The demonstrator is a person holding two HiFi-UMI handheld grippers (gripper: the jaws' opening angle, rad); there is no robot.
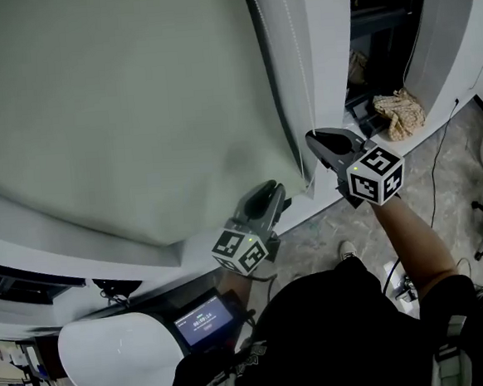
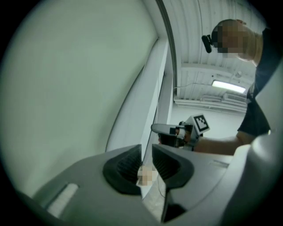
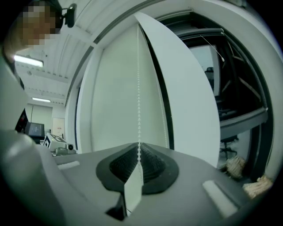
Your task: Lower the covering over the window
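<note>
We clench our right tool (image 3: 139, 155) on the white beaded chain (image 3: 139, 106) beside the pale green fabric blind (image 1: 117, 98); our left tool (image 2: 147, 155) is released, jaws apart.

An office – ceiling strip lights (image 2: 227, 86), roller blind (image 1: 119, 114).

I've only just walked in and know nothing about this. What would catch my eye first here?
A large pale roller blind fills the upper left of the head view. At its right edge hangs a thin bead chain, and the right gripper has its jaws shut on it. The left gripper, lower and to the left in the head view, has its jaws apart. Each gripper carries a black-and-white marker cube.
</note>
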